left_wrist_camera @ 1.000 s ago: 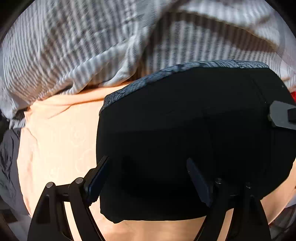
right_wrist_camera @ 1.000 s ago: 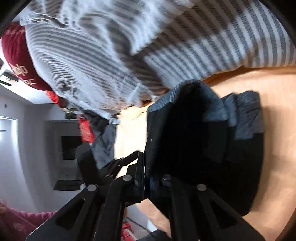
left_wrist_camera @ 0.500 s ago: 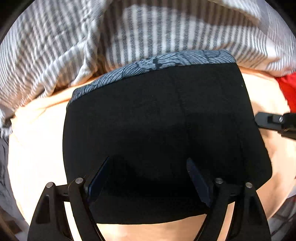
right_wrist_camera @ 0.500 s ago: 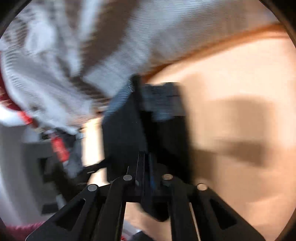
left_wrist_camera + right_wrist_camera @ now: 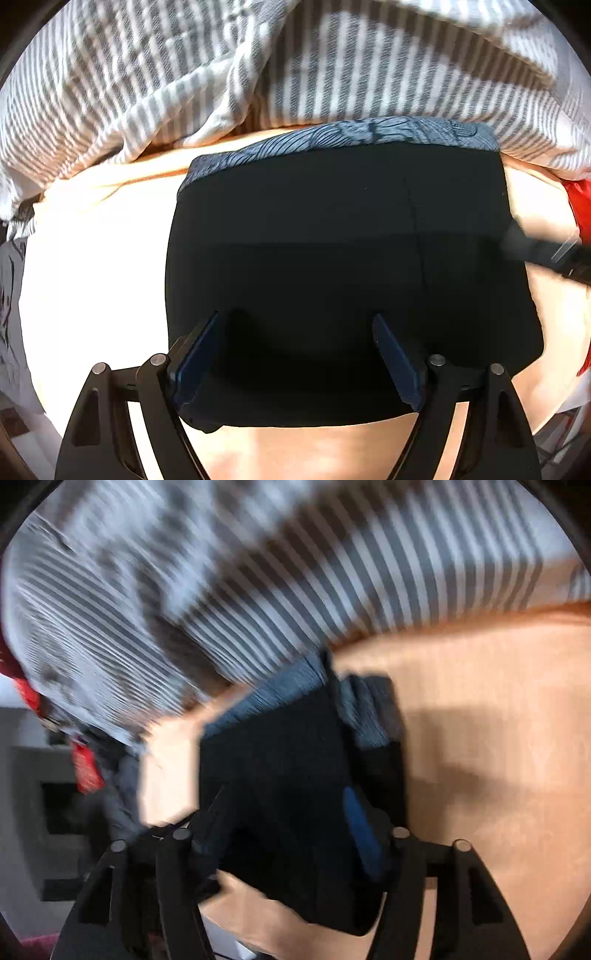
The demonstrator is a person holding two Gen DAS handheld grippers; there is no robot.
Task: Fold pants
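The black pants (image 5: 343,258) lie folded into a flat block on the peach surface (image 5: 92,266), with a blue-grey patterned waistband (image 5: 351,133) at the far edge. My left gripper (image 5: 295,354) is open, its fingers spread just above the near part of the pants. My right gripper (image 5: 288,819) is open over the pants (image 5: 280,771) in its own blurred view. One of its fingers (image 5: 546,251) shows at the pants' right edge in the left wrist view.
A grey and white striped cloth (image 5: 258,62) lies bunched just behind the pants. A red cloth (image 5: 580,206) is at the right edge. Grey clothing (image 5: 9,295) lies off the left side. Room furniture (image 5: 44,805) shows at the left in the right wrist view.
My right gripper was shut on the pants' edge and has now opened and let go while swinging round. The left gripper stayed open and drew back slightly.
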